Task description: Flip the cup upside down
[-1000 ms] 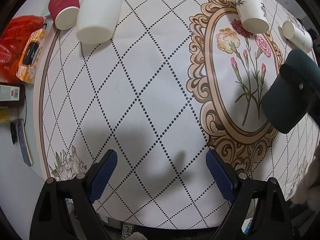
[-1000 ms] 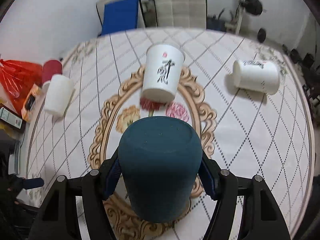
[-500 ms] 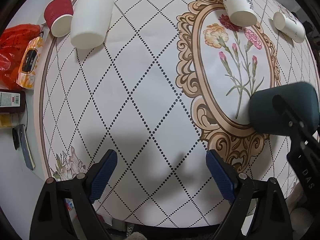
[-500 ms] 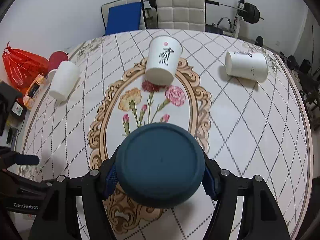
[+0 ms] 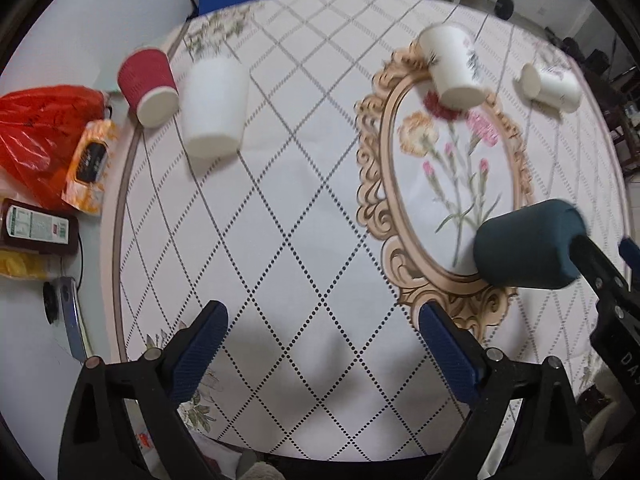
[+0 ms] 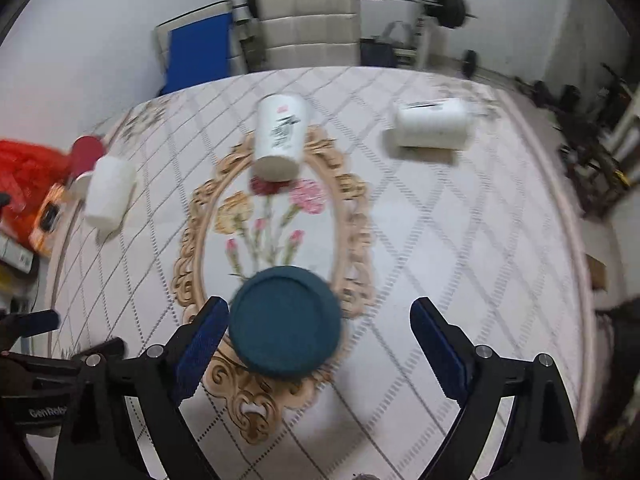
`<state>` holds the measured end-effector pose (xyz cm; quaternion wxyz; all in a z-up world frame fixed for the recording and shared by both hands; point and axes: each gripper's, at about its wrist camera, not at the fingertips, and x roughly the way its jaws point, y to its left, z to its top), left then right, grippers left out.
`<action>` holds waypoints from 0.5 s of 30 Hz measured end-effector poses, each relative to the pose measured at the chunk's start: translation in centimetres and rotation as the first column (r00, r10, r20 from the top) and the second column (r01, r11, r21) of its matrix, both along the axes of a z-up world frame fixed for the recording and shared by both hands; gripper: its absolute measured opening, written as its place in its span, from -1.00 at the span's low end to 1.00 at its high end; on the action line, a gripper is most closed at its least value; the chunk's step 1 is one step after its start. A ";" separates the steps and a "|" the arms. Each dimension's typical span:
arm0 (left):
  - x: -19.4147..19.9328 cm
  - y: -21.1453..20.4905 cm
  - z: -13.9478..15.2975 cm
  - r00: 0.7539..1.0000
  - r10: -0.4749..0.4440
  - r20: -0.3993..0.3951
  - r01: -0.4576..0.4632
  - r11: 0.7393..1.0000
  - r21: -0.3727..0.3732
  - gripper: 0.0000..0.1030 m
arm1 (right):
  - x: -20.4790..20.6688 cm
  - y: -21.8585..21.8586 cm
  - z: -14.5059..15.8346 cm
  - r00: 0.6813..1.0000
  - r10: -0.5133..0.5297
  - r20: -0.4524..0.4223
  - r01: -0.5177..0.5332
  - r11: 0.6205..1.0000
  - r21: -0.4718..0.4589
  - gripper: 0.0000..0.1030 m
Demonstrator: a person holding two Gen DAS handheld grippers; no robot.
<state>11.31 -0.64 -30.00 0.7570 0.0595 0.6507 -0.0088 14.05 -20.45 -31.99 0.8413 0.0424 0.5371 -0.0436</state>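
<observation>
The dark teal cup stands upside down on the tablecloth, its flat base up, at the near end of the floral oval. My right gripper is open, its jaws spread wide; the cup sits close to the left finger, free of both pads. In the left wrist view the teal cup is at the right with a right finger beside it. My left gripper is open and empty over the near part of the table.
A white printed cup stands upside down at the oval's far end. Another white cup lies on its side at the far right. A plain white cup and a red cup stand upside down at far left. Red bag and packets lie off the cloth.
My right gripper has set the teal cup down upside down, opened its jaws and let go, and drawn back. The left gripper has tilted up slightly and stayed open.
</observation>
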 end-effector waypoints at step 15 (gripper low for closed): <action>-5.8 -0.7 11.8 0.968 -0.085 0.235 0.095 0.995 -0.034 0.90 | -10.8 -1.8 13.7 0.987 -0.149 0.059 0.155 0.981 -0.114 0.86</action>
